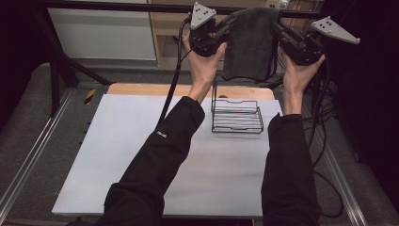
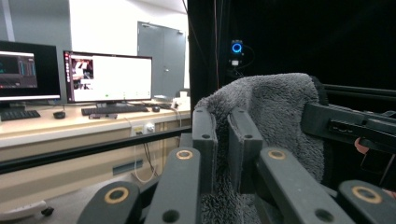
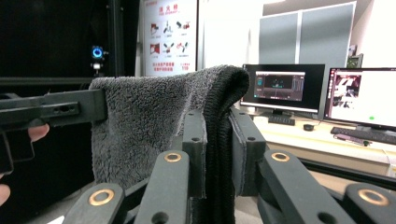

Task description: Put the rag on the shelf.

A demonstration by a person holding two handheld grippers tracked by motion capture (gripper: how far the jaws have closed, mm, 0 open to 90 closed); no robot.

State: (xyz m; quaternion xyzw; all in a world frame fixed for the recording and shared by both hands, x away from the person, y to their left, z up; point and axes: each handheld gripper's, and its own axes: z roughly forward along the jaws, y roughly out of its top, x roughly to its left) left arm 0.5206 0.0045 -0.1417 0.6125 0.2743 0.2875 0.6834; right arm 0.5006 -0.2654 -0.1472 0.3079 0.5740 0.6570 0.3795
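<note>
Towel (image 1: 248, 42) is up in the air at the far edge of the table (image 1: 141, 155), stretched between both grippers and hanging down just above and behind the wire rack (image 1: 236, 113). Looks like the job is to drape it over the rack's upright bar.

Done so far, judging from how things lie: towel picked up, spread by its two top corners, brought over to the rack area. Left to do: lower it onto the rack, let go, pull hands away. So roughly halfway, prob. a bit more.

Left gripper (image 1: 221, 29): jaws clenched on the towel's left top corner. In the left gripper view the dark fleece is pinched between the two black jaws w/ almost no gap (image 2: 223, 140).

Right gripper (image 1: 278, 29): same, clamped on the right top corner. Right gripper view has the folded towel edge squeezed between the jaws (image 3: 217, 149), rest of the cloth running off left toward the other gripper.

Rack sits empty on the table, far right side, between the person's two forearms. Towel's bottom hem hangs near the rack's top bar; can't tell if touching.
</note>
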